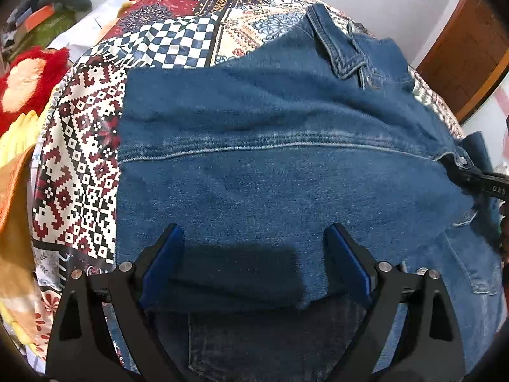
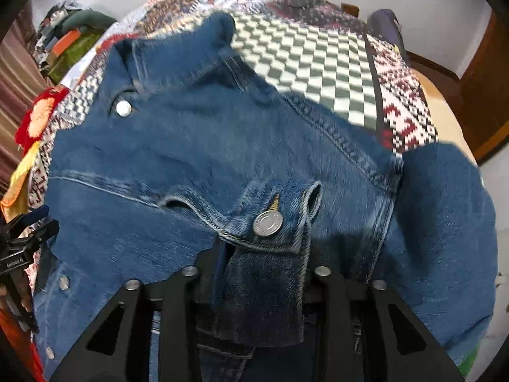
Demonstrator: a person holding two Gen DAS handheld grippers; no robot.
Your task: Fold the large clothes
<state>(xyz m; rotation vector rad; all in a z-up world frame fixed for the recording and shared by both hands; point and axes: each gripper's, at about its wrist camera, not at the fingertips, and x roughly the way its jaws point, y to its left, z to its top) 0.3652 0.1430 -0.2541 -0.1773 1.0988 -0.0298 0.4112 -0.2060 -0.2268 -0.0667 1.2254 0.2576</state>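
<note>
A blue denim jacket lies spread on a patchwork bedspread, collar at the far right. My left gripper is open just above the jacket's near part, its blue pads on either side of bare denim. My right gripper is shut on the jacket's buttoned cuff and holds that fabric lifted; the jacket fills that view. The right gripper also shows at the right edge of the left wrist view, gripping denim by a metal button.
A red and orange plush item and yellow cloth lie at the bed's left edge. Piled items sit at the far left. A brown wooden door stands at the right. My left gripper shows at the left edge of the right wrist view.
</note>
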